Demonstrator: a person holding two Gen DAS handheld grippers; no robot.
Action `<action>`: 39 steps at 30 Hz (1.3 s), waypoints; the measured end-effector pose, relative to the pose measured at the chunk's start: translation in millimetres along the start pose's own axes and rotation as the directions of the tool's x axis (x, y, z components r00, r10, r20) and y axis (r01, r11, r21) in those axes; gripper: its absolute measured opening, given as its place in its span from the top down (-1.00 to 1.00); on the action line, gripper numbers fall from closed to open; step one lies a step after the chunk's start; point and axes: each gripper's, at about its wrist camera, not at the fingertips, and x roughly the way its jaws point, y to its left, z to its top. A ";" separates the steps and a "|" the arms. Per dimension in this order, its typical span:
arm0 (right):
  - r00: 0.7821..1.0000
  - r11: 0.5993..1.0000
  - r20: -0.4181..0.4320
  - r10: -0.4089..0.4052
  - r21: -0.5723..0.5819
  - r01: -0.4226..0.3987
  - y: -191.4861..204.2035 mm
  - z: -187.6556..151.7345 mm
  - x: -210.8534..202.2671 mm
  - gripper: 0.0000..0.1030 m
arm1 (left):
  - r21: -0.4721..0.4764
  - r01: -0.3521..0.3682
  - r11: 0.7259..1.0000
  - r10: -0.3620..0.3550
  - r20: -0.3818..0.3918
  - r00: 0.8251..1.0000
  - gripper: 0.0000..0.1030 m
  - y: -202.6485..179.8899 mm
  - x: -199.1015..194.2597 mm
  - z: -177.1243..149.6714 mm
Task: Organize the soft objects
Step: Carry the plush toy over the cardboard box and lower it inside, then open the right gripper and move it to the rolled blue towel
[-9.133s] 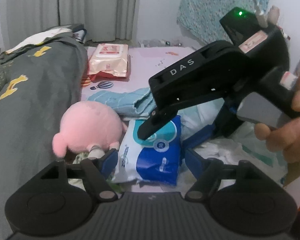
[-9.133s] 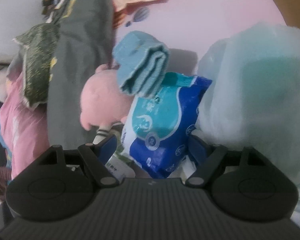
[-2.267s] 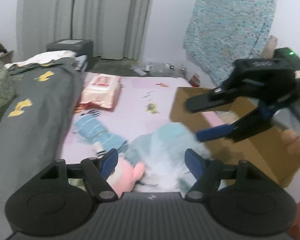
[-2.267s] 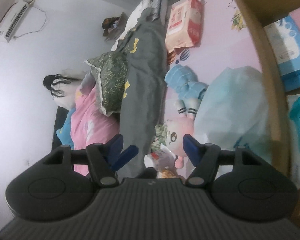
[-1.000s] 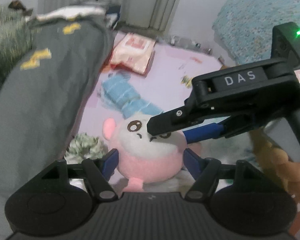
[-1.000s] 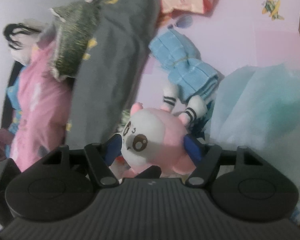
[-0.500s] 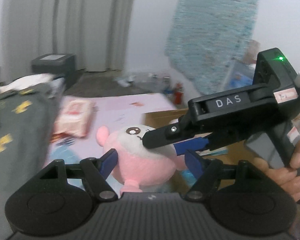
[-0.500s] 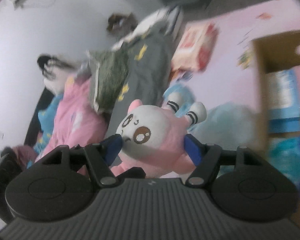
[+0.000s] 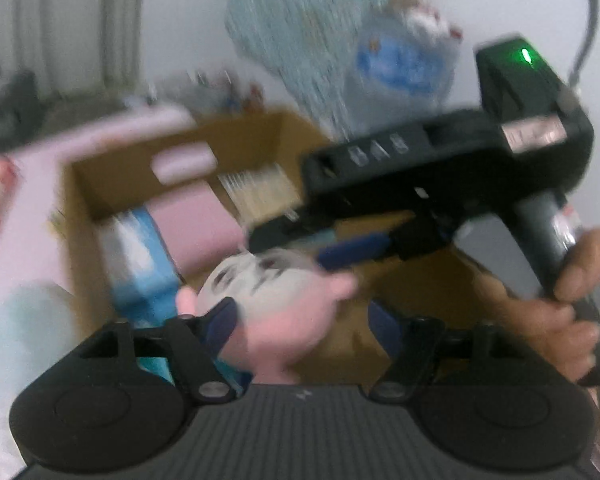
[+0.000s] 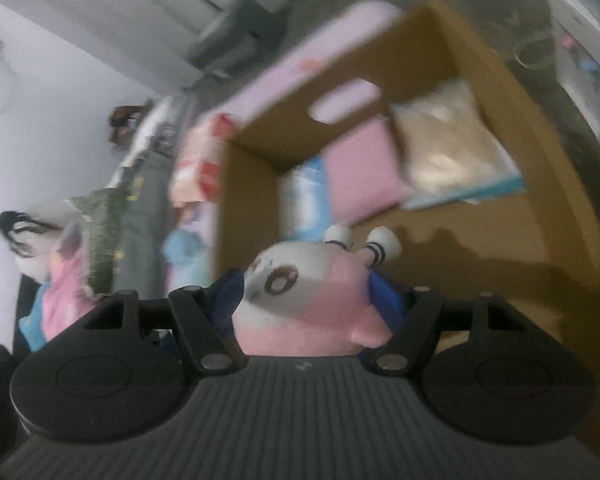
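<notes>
Two hand-held grippers carry a pink and white plush toy [image 10: 308,300] over an open cardboard box [image 10: 548,168]. The right gripper [image 10: 306,300] pinches the toy between its blue pads, the toy's face turned up toward the camera and its striped-sock feet pointing at the box floor. In the left wrist view, the left gripper [image 9: 300,320] has its jaws closing with the same plush toy [image 9: 276,300] between them; its left pad lies against the toy, while blur hides whether the right pad touches. The right gripper [image 9: 284,240] reaches in from the right side of that view, gripped by a hand [image 9: 560,308]. Inside the box lie a pink pack [image 10: 360,168], a blue and white pack [image 10: 304,200] along the near wall and a pale bag [image 10: 448,148]. A pink sheet [image 9: 16,248] spreads beside the box.
</notes>
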 end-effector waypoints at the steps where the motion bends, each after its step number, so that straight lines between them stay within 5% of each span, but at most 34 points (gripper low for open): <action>1: 1.000 1.000 -0.012 -0.009 0.014 0.009 -11.2 -0.4 7.4 -0.31 | -0.011 -0.002 1.000 0.001 -0.043 0.999 -0.29 0.3 10.2 -1.6; 7: 0.996 0.997 -0.051 -0.079 0.011 0.080 -34.3 -12.0 34.2 -0.28 | -0.043 0.018 0.999 -0.022 -0.077 0.997 -0.28 11.2 11.4 -7.2; 19: 0.993 0.993 -0.019 -0.118 0.001 0.118 -22.2 -12.2 26.1 -0.30 | -0.079 -0.071 0.994 0.081 0.130 0.988 -0.59 61.4 -99.3 -23.0; 25: 0.998 0.998 0.023 -0.054 -0.016 0.055 9.6 -10.2 15.1 -0.31 | -0.148 -0.211 0.966 0.241 0.235 0.942 -0.66 107.8 -159.4 -66.0; 31: 0.999 0.990 -0.025 0.048 -0.135 -0.051 83.8 -13.4 33.9 -0.32 | -0.281 -0.325 0.903 0.397 0.252 0.883 -0.67 155.1 -202.9 -121.7; 39: 0.975 0.955 -0.193 0.114 -0.248 -0.161 189.8 -27.4 113.6 -0.33 | -0.372 -0.385 0.845 0.475 0.190 0.859 -0.66 205.2 -212.4 -155.1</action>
